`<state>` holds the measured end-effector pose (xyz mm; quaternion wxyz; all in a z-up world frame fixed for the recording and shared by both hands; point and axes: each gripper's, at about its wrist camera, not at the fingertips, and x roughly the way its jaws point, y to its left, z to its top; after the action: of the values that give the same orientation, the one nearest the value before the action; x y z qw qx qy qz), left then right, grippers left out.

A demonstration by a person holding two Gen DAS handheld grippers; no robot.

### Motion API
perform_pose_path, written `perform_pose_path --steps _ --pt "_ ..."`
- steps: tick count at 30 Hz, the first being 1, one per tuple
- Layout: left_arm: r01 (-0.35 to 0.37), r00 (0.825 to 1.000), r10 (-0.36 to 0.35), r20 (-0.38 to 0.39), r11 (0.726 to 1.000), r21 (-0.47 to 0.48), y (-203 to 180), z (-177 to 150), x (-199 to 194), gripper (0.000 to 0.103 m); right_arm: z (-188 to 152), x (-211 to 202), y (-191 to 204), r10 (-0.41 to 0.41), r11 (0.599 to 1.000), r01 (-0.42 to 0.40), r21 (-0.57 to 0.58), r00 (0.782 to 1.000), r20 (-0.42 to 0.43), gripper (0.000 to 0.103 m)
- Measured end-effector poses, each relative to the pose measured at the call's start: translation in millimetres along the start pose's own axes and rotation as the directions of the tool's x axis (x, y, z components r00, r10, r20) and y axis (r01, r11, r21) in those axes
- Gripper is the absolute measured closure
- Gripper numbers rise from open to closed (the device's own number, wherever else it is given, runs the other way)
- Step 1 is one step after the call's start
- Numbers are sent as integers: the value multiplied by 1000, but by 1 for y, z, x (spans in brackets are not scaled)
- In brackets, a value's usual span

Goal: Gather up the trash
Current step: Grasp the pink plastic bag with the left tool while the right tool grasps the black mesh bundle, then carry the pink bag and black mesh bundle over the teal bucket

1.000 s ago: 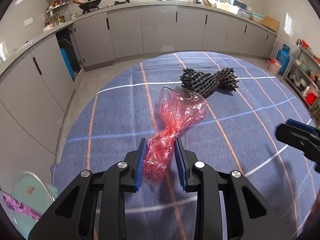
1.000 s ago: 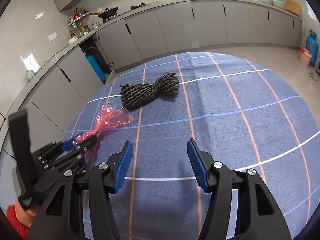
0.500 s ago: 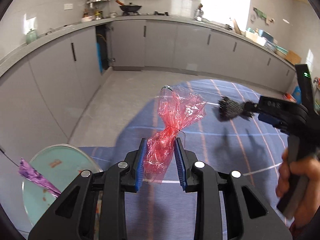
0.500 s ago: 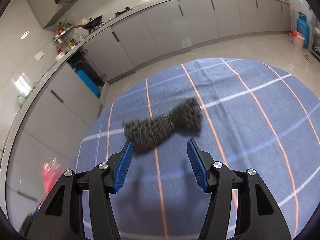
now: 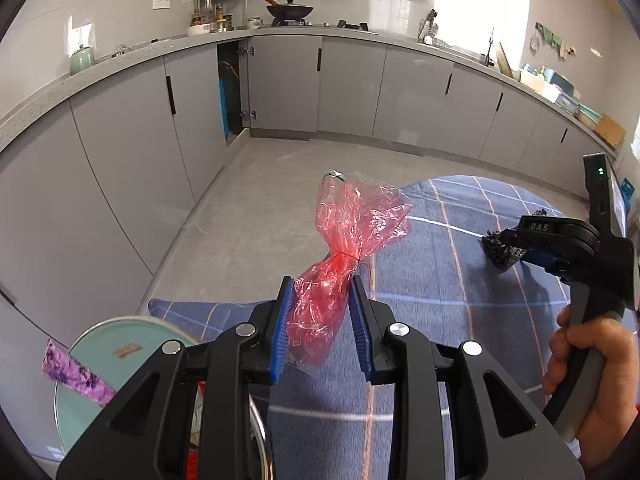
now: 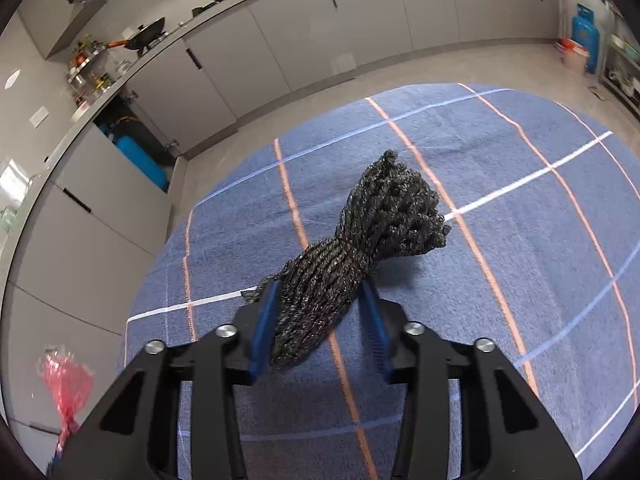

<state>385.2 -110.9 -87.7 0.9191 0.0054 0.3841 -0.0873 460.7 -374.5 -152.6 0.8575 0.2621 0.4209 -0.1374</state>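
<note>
Your left gripper (image 5: 322, 328) has its fingers closed to a narrow gap on the lower lobe of the red cellophane wrapper (image 5: 348, 248), which is lifted clear of the blue checked cloth (image 5: 460, 280) covering the worktop and hangs over the worktop's near edge, close to the pale green bin (image 5: 96, 360) at lower left, where a purple wrapper (image 5: 76, 372) already rests on the rim. The wrapper is thin, crinkled film tied at a waist: judged very light, springy and slippery, so the hold below the tie looks sound, but a light pinch may let it slide. Your right gripper (image 6: 320, 320) is closing at this moment; the black bundle of twisted cord (image 6: 360, 240) lies between its fingers, the left pad touching the strands, while the right pad appears to stand a little off, so a firm hold is not yet confirmed. The bundle rests on the cloth near the worktop's middle, and in the left wrist view only its tip shows beyond the right gripper. It is cinched at the middle with two flared ends; judged soft, compressible and heavier than the film, with a rough surface that should grip well. You have the fingers on the lower end, just below the waist; taking it nearer the waist would stop loose strands from pulling out.
</note>
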Motion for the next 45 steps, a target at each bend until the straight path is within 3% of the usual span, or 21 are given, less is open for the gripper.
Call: perform_pose_path --steps 4,6,16,28,45 --pt "4 1000 -4 -4 1000 3 -4 0 2 75 -1 -5 2 31 999 -30 -43 1000 6 84" --pt "4 1000 -4 -4 1000 7 -6 1 1 75 -4 -12 4 46 996 -45 -77 999 6 86" --pt "2 1000 -2 -3 1000 11 -6 -7 -23 75 -53 -75 8 131 954 -127 -270 991 -2 87" --pt "18 1000 -17 -9 1000 21 -16 -27 -60 75 -111 -127 8 153 878 -159 -451 987 -50 86" --pt "38 998 -37 -48 999 33 -28 -85 -99 75 -173 -173 -12 179 853 -184 -489 982 -56 86"
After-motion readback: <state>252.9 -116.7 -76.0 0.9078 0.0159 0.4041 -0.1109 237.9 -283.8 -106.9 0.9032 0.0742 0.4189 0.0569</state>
